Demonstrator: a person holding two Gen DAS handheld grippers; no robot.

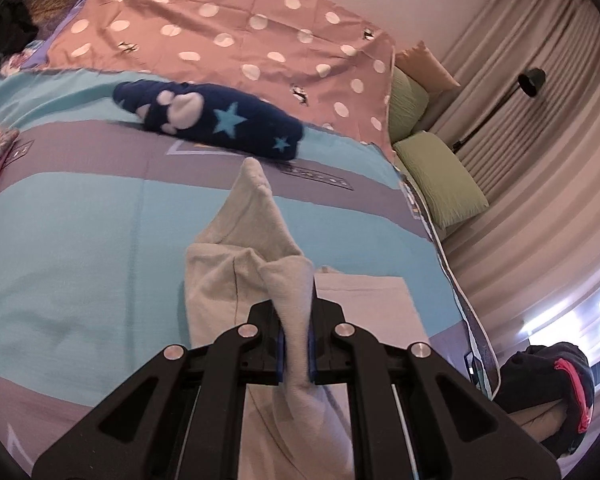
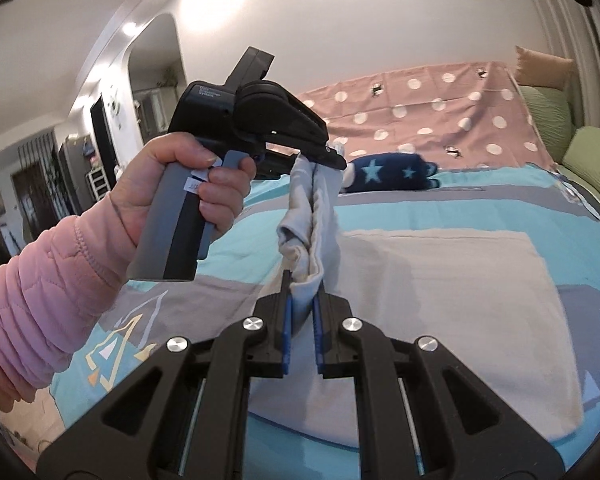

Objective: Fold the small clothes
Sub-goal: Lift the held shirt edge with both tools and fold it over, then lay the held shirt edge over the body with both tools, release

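Grey garment [image 2: 312,216] hangs bunched over the bed [image 2: 420,208], its lower part draped on the cover. Left gripper [image 1: 296,344] and right gripper [image 2: 302,316] each clenched on its edge. Navy star sock [image 1: 216,118] lies at 11 o'clock — well apart. Advise keeping the edge taut and level between both grips — lay it down evenly.

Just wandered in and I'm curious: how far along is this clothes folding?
Done, it seems: a navy star-patterned item lies bundled on the bed. In hand: both claws, left and right, are shut on a pale grey garment, one edge lifted, the rest lying flat. Left: finishing that fold; possibly the dark clothing at the bed's edge too.
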